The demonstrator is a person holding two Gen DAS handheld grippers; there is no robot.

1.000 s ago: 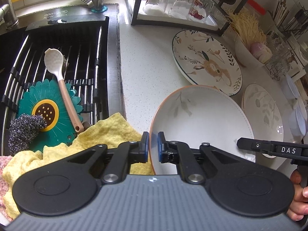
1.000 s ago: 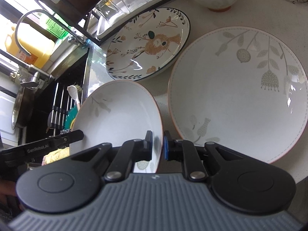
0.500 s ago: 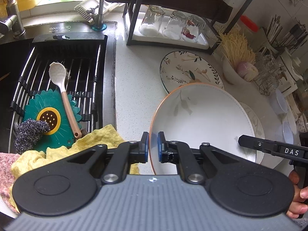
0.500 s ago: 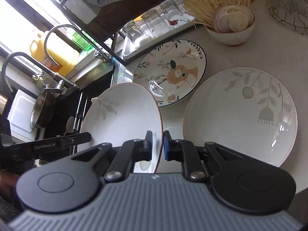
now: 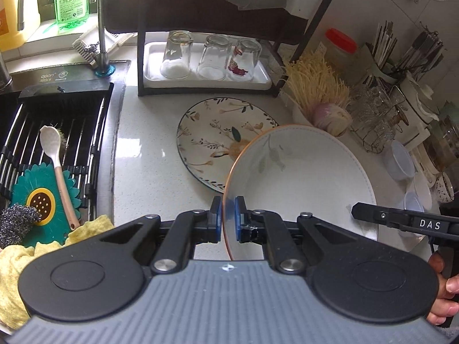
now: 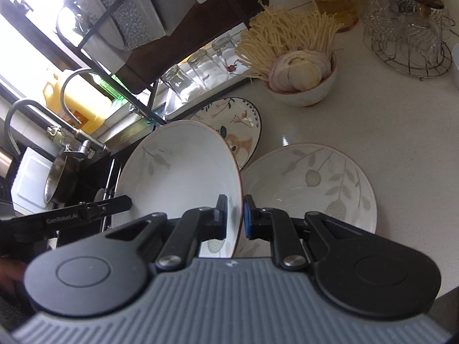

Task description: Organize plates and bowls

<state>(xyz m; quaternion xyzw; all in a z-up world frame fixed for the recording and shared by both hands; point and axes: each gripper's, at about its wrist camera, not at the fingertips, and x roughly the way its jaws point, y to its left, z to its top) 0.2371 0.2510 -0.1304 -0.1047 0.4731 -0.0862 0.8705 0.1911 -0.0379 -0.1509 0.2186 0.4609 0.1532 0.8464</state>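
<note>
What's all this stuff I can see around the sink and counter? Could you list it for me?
white leaf-pattern bowl: one, white, orange rim, held up by both claws
deer plate: one, cream, on the counter behind the bowl
pale leaf plate: one, white, on the counter at right
bowl of noodles and onion: one, white, far counter
glasses: three, clear, upside down on the rack tray
spoon: one, white, pink handle, on the sink rack
yellow cloth: one, by the sink
left claw: black, shut on the bowl's rim
right claw: black, shut on the rim's other side
</note>
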